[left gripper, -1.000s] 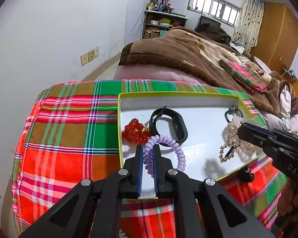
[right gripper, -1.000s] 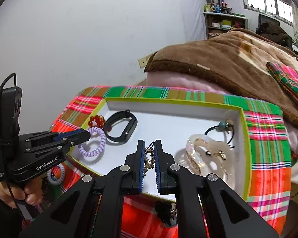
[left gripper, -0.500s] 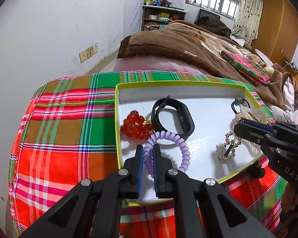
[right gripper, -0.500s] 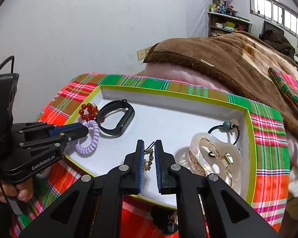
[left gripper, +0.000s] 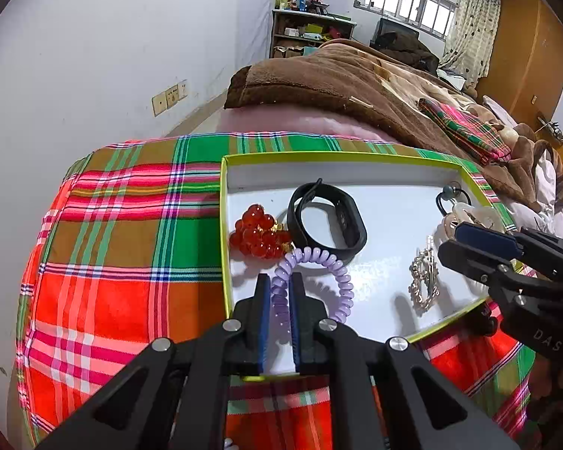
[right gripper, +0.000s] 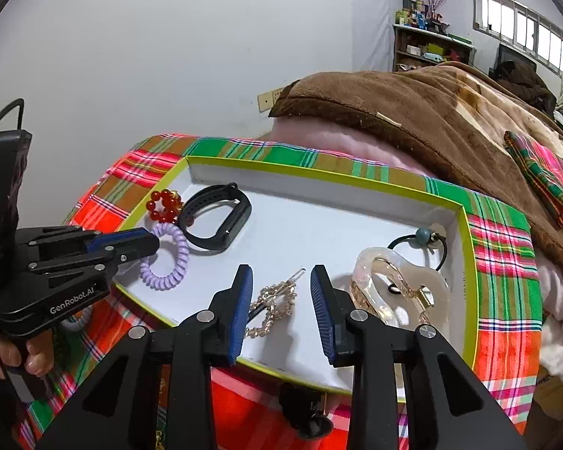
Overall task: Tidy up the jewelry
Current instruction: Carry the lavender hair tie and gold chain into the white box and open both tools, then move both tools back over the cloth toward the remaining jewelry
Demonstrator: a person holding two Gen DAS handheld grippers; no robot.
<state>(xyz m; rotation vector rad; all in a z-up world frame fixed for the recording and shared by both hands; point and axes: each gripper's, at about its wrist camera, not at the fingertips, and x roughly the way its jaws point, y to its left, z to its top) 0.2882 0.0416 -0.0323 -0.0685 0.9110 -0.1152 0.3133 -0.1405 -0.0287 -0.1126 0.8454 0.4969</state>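
Observation:
A white tray with a yellow-green rim (left gripper: 334,156) (right gripper: 319,172) lies on plaid cloth. My left gripper (left gripper: 280,285) (right gripper: 146,242) is shut on a purple coil hair tie (left gripper: 319,273) (right gripper: 167,258) at the tray's near left. My right gripper (right gripper: 281,281) (left gripper: 465,240) is open, its jaws either side of a gold rhinestone hair clip (right gripper: 274,300) (left gripper: 424,281) lying on the tray floor. Also in the tray: red bead bracelet (left gripper: 259,232) (right gripper: 163,204), black wristband (left gripper: 326,221) (right gripper: 216,221), clear claw clip (right gripper: 401,292), black elastic with a bead (right gripper: 420,242).
The plaid cloth (left gripper: 124,232) covers the surface under the tray. A black clip (right gripper: 304,405) lies on the cloth before the tray's near edge. A white coil band (right gripper: 75,322) lies on the cloth by my left gripper. A brown blanket (right gripper: 431,112) lies on the bed behind.
My right gripper has opened and let go of the gold hair clip, which now lies on the tray floor. My left gripper stays shut on the purple hair tie.

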